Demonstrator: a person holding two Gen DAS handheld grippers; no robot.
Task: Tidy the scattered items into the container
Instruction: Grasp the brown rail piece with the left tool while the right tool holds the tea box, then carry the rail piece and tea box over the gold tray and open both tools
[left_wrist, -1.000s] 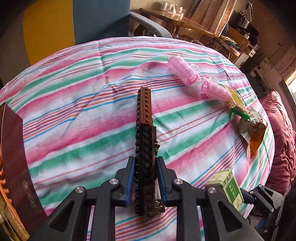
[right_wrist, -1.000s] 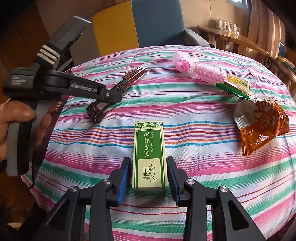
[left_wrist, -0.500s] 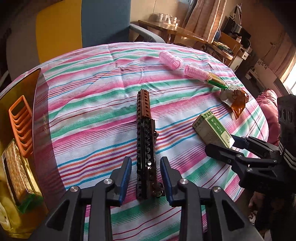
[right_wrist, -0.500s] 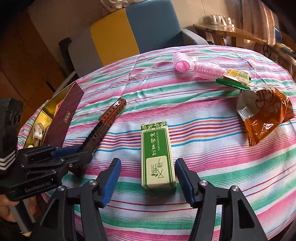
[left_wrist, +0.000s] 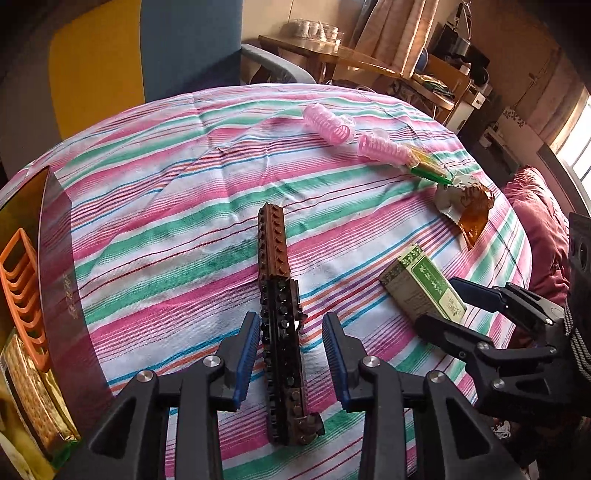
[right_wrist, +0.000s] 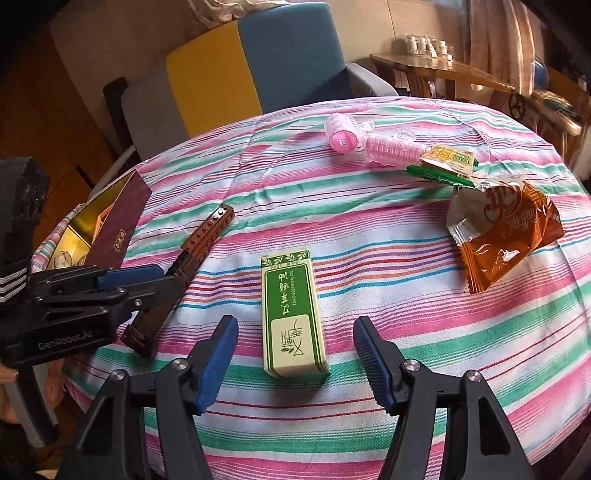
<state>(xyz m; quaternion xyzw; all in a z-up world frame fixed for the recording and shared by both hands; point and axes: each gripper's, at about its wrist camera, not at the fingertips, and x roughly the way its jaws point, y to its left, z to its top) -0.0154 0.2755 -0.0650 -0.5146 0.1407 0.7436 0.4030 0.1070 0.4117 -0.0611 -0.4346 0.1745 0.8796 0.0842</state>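
My box (left_wrist: 55, 266) at the table's left edge already holds an orange rack (left_wrist: 22, 295) and a cracker packet (left_wrist: 33, 391); left on the striped cloth (left_wrist: 177, 192) are the brick bar (left_wrist: 280, 325), green carton (right_wrist: 293, 314), two pink curlers (right_wrist: 369, 142), a sachet (right_wrist: 445, 164) and an orange wrapper (right_wrist: 506, 236). My left claw (left_wrist: 290, 358) straddles the bar, spread; my right claw (right_wrist: 295, 354) flanks the carton, spread. A second ago both were pinching them; since then they have let go and widened
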